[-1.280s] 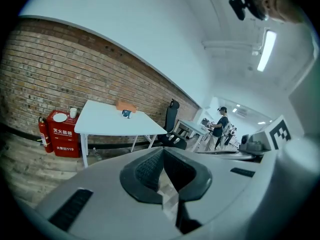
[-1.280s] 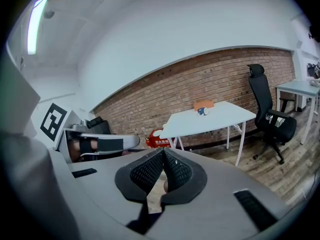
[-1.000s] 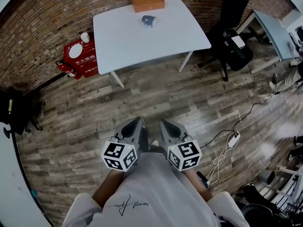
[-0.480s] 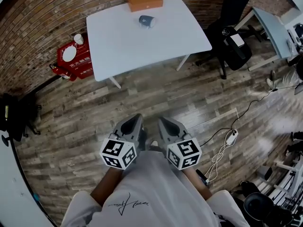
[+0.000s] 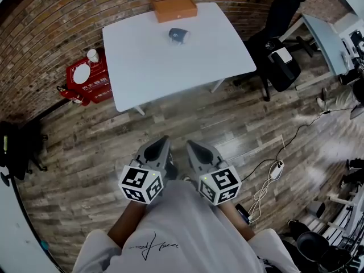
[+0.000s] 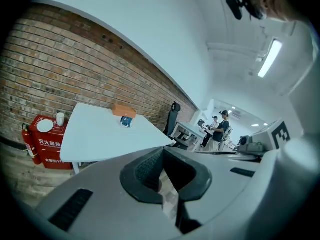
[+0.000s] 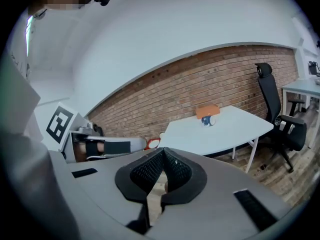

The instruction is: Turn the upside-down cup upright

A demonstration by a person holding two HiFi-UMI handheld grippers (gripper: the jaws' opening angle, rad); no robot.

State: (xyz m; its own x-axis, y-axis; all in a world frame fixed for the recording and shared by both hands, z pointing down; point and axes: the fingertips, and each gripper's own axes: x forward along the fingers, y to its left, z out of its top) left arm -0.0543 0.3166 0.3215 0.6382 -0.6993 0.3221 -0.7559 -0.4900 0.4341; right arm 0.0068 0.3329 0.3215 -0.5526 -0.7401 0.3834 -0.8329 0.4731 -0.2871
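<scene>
Standing off, approach not begun.

Left claw (image 5: 161, 147) and right claw (image 5: 193, 148) are side by side, low in front of my torso, over the plank floor (image 5: 85, 152) rather than the table (image 5: 142, 67). In both gripper views the ribbed pads meet at the tips with nothing between them, so both are closed and empty.

The cup (image 5: 179, 36) is well ahead of both claws, on the far half of the table. It is dark with a pale patch. An orange box (image 5: 174, 8) sits just beyond it against the brick wall. The left gripper view shows the cup (image 6: 126, 121) ahead and a little left of that claw's line. The right gripper view shows the cup (image 7: 208, 120) ahead and to the right of its line. At this range it is too small to tell whether it sits on its rim or lies over, or which way its long axis runs.

Bearing: in the head view the cup lies almost on the midline between the two claws, so neither looks clearly nearer.

Judgement: nothing of the task is done. The table's bare near half lies between the claws and the cup. Either claw would need to spread before closing on the cup wall.

Off-task: a red cabinet (image 5: 91, 78) is left of the table and a black office chair (image 5: 281, 21) is to the right.
</scene>
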